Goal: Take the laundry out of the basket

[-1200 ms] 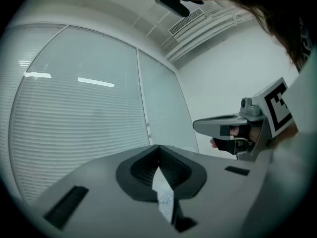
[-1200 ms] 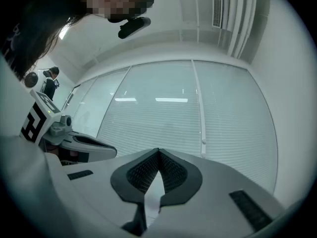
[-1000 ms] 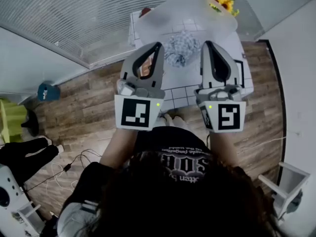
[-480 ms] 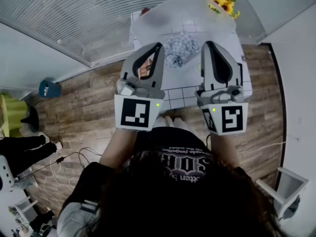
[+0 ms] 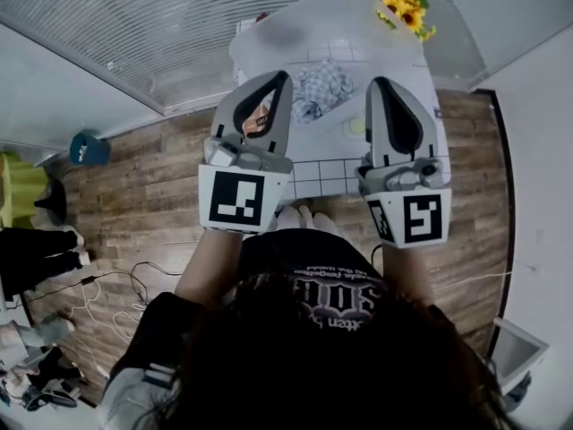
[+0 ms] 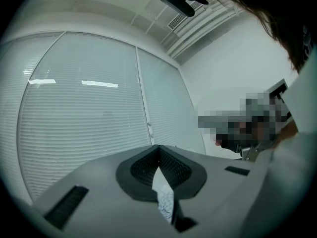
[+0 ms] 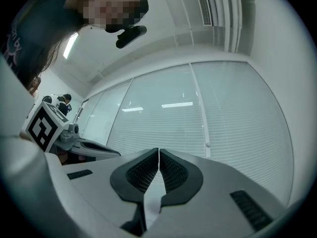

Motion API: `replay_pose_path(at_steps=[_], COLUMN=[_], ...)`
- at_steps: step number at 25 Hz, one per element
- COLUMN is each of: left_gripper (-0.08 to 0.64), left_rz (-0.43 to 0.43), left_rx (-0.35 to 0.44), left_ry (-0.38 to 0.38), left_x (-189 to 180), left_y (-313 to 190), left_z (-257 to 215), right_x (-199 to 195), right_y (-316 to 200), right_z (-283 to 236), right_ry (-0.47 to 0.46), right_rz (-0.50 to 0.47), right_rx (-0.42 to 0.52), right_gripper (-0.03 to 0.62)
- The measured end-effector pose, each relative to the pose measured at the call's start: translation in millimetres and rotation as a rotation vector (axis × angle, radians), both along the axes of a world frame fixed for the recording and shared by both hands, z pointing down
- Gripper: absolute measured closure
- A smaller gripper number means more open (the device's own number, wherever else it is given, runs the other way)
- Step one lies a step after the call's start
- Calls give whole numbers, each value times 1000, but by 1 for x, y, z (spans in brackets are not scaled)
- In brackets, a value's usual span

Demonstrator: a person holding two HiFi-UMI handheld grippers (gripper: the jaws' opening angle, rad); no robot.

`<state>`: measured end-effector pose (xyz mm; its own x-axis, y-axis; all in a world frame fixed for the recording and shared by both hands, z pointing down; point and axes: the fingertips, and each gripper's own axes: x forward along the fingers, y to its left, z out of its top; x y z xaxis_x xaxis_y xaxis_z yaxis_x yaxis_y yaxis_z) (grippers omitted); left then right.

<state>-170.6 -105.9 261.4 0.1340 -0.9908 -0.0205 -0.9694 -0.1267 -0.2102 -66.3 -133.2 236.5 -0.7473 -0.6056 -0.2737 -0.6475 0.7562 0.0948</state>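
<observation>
Jaws pressed together and empty on both left gripper [image 5: 284, 81] and right gripper [image 5: 376, 82], held up side by side over the counter [image 5: 327, 174]. Checked laundry [image 5: 322, 86] lies on it between the tips. Looks like the approach: next, one must open and drop onto the cloth.

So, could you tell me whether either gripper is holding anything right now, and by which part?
Nothing is held. The left gripper and right gripper both have jaws shut on nothing; the checked cloth lies loose on the table.
</observation>
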Motion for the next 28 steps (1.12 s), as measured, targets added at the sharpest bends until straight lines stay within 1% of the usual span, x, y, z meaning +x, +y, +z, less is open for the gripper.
replay_pose_path(at_steps=[5,10,19,23,28], left_gripper=[560,560,560,560,560], left_rz=[-20,-6,63,99,137], left_rx=[5,-1,16,9,6], left_ry=[-2,3,28,47,44], left_x=[2,-2,-16,-23,-26], left_y=[-1,-9,-35,-42,-52], left_z=[-3,-3,-7,-6,0], right_x=[2,2,-11,-21,-24], right_y=[-1,-9,-29,-34,-39], right_z=[-1,-2,-7,-10,-7], right_ry=[-1,0,8,17,21], right_rz=[-18,1,71,97,140], right_rx=[4,5,7,15,13], right_gripper=[563,563,563,563,563])
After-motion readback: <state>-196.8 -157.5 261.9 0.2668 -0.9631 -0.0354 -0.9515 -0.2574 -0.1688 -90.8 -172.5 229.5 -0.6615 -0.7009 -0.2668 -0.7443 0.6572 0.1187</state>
